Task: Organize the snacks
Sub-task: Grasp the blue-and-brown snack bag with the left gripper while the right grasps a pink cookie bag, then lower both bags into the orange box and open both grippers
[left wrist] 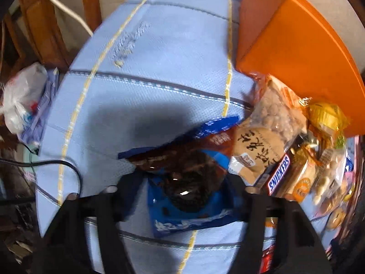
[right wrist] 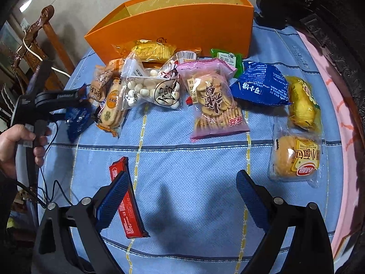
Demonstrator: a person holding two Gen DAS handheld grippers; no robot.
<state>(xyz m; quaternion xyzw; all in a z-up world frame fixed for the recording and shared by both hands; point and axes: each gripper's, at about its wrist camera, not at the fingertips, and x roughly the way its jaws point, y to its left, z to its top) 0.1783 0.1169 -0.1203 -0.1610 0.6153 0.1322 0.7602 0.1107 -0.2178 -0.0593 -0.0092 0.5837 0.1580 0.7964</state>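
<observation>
My left gripper (left wrist: 182,189) is shut on a blue cookie packet (left wrist: 189,178) and holds it above the blue tablecloth, left of the snack pile. The packet also shows in the right wrist view (right wrist: 76,118), held by the left gripper (right wrist: 75,105). My right gripper (right wrist: 180,196) is open and empty above the cloth, its left finger over a red bar (right wrist: 127,201). An open orange box (right wrist: 173,22) stands at the back; it also shows in the left wrist view (left wrist: 294,45). Snack packs lie before it: a Snickers bar (left wrist: 279,174), a pink biscuit bag (right wrist: 214,100), a blue bag (right wrist: 260,84).
A bun pack (right wrist: 295,157) and a yellow pack (right wrist: 301,105) lie at the right. A wooden chair (right wrist: 38,38) and a white plastic bag (left wrist: 22,96) sit off the table's left edge. Black cables (left wrist: 57,164) trail there. Dark carved furniture (right wrist: 330,22) is at the right.
</observation>
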